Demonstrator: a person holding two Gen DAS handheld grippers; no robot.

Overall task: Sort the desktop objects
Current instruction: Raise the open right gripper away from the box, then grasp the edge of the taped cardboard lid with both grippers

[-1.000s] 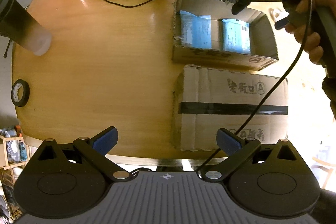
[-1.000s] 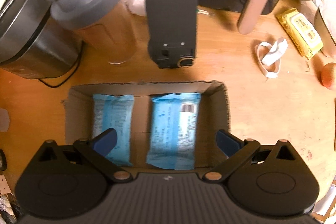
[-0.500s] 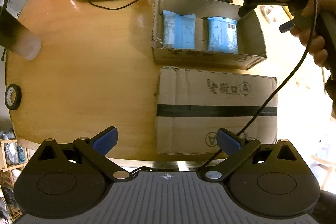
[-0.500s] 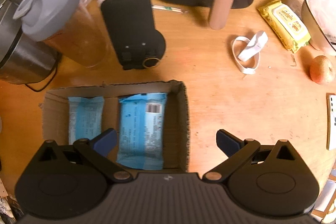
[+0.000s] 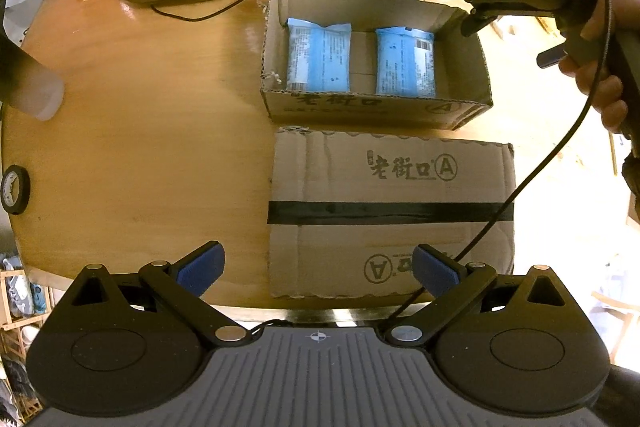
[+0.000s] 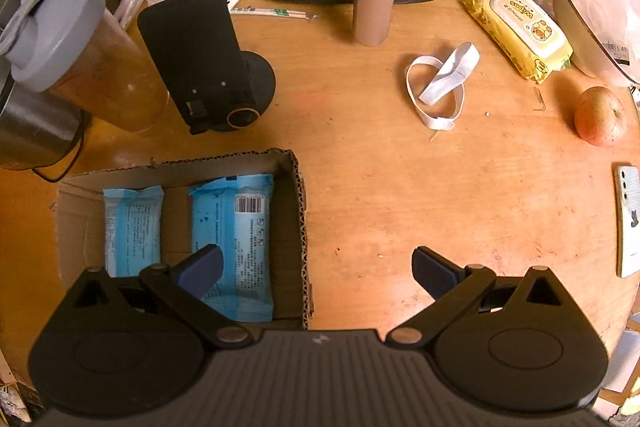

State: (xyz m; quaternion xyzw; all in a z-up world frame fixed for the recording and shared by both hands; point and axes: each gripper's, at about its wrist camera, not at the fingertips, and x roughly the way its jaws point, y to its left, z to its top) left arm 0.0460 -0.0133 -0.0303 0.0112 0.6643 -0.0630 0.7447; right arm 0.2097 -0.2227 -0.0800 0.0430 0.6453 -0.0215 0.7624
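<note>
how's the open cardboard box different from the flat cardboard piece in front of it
The open cardboard box stands with raised walls; the flat cardboard piece lies flattened on the table. The box holds two blue packets; the flat piece carries nothing. The flat piece has a black tape strip across it; the box shows none. Both are brown corrugated card printed with a circled A.

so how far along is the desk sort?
Done: two blue packets lie side by side in the open cardboard box. In hand: nothing; left claw and right claw are open. Left: yellow wipes pack, white strap, apple on the wooden table.
</note>
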